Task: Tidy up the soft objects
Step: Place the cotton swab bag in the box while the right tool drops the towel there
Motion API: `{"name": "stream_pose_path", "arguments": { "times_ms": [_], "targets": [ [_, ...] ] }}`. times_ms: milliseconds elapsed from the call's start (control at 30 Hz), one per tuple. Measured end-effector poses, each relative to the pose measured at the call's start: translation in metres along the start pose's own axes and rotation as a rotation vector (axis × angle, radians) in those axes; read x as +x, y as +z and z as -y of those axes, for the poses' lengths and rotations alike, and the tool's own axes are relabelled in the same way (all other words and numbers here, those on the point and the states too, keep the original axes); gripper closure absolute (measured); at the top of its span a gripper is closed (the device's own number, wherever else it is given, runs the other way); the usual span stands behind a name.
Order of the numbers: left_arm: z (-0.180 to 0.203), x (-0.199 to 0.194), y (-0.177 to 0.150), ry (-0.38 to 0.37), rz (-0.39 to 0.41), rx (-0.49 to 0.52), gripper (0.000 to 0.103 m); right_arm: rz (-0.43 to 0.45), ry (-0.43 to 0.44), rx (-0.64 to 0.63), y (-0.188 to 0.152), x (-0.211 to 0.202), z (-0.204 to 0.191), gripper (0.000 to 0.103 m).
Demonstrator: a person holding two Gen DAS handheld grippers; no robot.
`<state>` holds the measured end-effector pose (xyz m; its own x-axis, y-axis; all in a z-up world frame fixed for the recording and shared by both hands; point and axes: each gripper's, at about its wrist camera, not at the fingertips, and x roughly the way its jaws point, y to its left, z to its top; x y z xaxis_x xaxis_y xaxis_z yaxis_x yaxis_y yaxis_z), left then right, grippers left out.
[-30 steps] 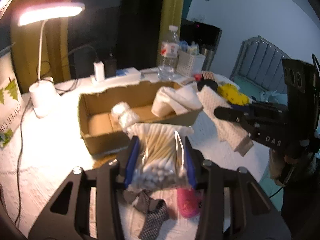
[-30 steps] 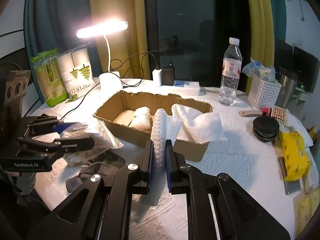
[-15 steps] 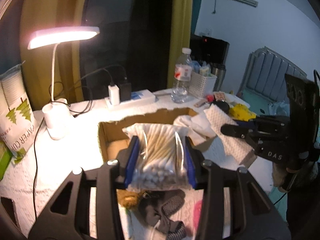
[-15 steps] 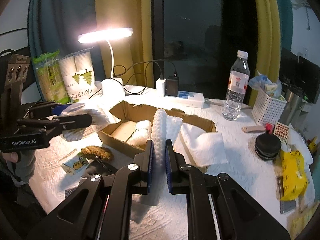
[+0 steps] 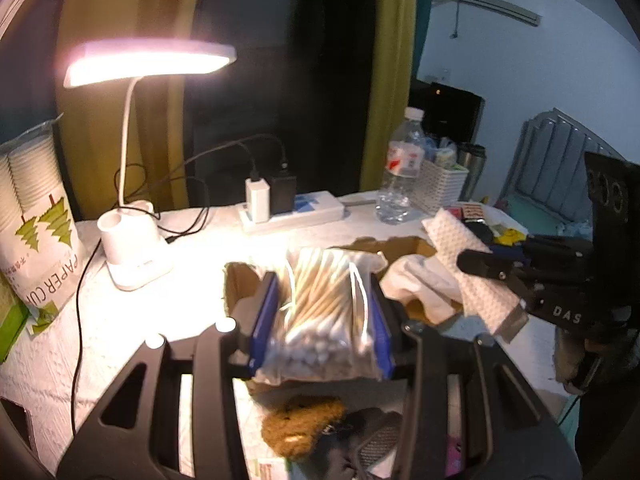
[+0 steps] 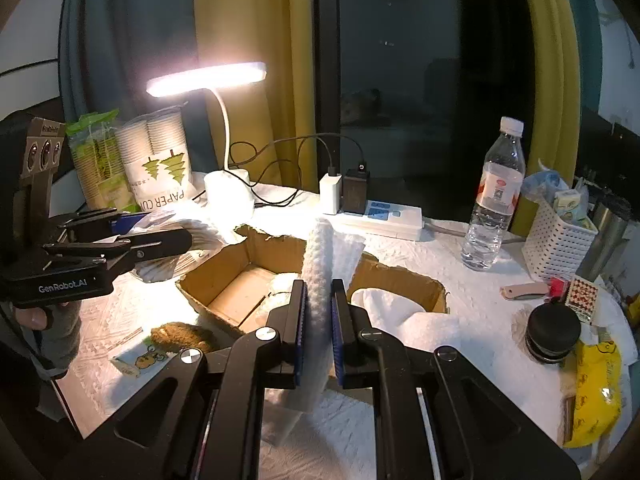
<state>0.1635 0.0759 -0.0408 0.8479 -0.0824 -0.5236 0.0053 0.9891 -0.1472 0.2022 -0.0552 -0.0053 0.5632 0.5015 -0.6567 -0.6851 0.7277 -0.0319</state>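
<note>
Left wrist view, grip: my left hand-held gripper [image 5: 320, 316] is closed on a clear bag of cotton swabs [image 5: 324, 312], pads pressing both flanks so the loose sticks stay bundled.
Left wrist view, position: I hold the bag in the air at the near end of the cardboard box [image 5: 404, 248], which I judge is where it goes.
Left wrist view, other hand: my right hand-held gripper [image 5: 516, 276] comes in from the right with a white textured cloth [image 5: 464, 256] hanging over the box's far end.
Left wrist view, leftovers: a brown fuzzy piece [image 5: 300, 424] and dark socks [image 5: 376, 436] lie on the bench [image 5: 120, 320] below, unsorted.

Right wrist view, grip: the jaws of the right hand-held gripper [image 6: 318, 316] are nearly together, pinching the white textured cloth [image 6: 318, 264] edge-on so it stands up stiff instead of drooping.
Right wrist view, box: the cardboard box [image 6: 224, 280] sits open just ahead; a pale bundle [image 6: 280, 288] lies inside and a white towel [image 6: 404, 316] drapes over its right wall.
Right wrist view, other hand: the left hand-held gripper [image 6: 168, 240] carries the bag of cotton swabs [image 6: 180, 236] over the box's left corner.
Right wrist view, risk: both loads aim at one opening, so I judge the hands could crowd each other.
</note>
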Motion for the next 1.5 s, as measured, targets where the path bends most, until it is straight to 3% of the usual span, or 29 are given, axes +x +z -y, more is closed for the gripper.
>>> {"name": "stream_pose_path", "arguments": {
  "times_ms": [533, 833, 1067, 1133, 1267, 1500],
  "targets": [
    [-0.014, 0.050, -0.005, 0.036, -0.058, -0.039, 0.060, -0.040, 0.043, 0.039, 0.000, 0.046, 0.017, 0.091],
    [-0.023, 0.079, -0.011, 0.053, -0.142, -0.074, 0.059, -0.085, 0.065, 0.062, -0.004, 0.080, 0.024, 0.091],
    [-0.022, 0.082, -0.012, 0.057, -0.160, -0.080, 0.052, -0.149, 0.008, 0.065, -0.013, 0.101, 0.027, 0.090],
    [-0.020, 0.079, -0.011, 0.054, -0.149, -0.074, 0.051, -0.152, -0.001, 0.063, -0.013, 0.100, 0.027, 0.087],
    [-0.017, 0.073, -0.009, 0.059, -0.136, -0.066, 0.051, -0.144, -0.006, 0.059, -0.009, 0.093, 0.025, 0.067],
    [-0.013, 0.049, -0.005, 0.057, -0.098, -0.061, 0.050, -0.120, -0.020, 0.057, -0.005, 0.072, 0.017, 0.064]
  ]
}}
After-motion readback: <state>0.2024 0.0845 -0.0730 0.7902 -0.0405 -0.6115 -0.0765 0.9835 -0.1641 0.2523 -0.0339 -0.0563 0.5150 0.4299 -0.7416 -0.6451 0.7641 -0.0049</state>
